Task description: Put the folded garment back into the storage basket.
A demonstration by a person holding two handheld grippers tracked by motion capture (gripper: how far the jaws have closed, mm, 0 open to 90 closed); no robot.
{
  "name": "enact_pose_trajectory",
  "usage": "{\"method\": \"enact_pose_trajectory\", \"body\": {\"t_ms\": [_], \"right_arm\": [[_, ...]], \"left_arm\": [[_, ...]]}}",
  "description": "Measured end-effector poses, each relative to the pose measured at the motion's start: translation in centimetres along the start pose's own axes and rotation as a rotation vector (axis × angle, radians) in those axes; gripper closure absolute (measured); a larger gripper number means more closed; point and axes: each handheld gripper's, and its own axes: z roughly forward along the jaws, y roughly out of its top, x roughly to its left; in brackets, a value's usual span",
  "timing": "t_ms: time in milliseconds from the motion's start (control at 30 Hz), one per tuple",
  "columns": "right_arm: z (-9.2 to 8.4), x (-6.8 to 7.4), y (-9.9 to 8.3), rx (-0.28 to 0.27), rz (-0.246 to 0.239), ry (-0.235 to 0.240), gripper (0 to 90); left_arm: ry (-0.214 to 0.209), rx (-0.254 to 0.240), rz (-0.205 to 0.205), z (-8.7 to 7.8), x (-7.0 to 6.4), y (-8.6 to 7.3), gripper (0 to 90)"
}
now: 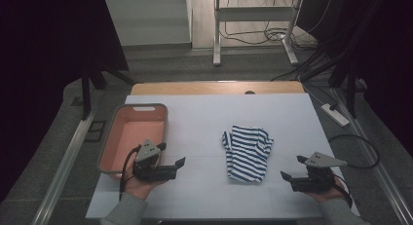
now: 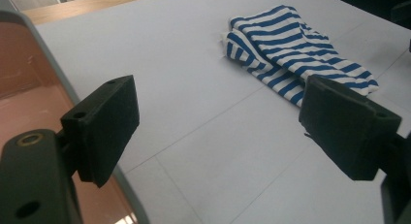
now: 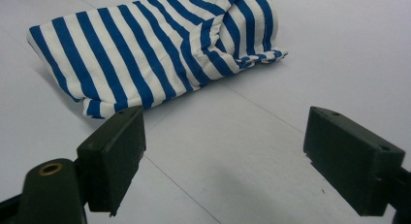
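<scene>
One white table (image 1: 204, 113) takes up the middle of the high view, its wooden far edge showing along the top. At its left side sits one pink tub (image 1: 127, 137) with a grey rim, nothing visible inside it. One blue-and-white striped cloth (image 1: 247, 152) lies crumpled just right of the frame's centre, on bare tabletop and well apart from the tub.

Two grippers are held low in the frame. The left gripper (image 1: 170, 157) hovers at the tub's near right corner, jaws spread wide and holding nothing; in the left gripper view the cloth (image 2: 295, 54) lies at upper right with open table between. The right gripper (image 1: 292, 167) sits at lower right, jaws likewise spread and bare, with the cloth (image 3: 160, 44) near, just beyond its left jaw and untouched.
</scene>
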Motion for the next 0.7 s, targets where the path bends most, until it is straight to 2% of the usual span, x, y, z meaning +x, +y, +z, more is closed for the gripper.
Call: {"method": "enact_pose_trajectory", "body": {"t_ms": [700], "right_arm": [[0.1,0.1,0.0,0.002,-0.002,-0.002,15.9]], "left_arm": [[-0.046,0.013,-0.002,2.0,-1.0,1.5,14.4]]}}
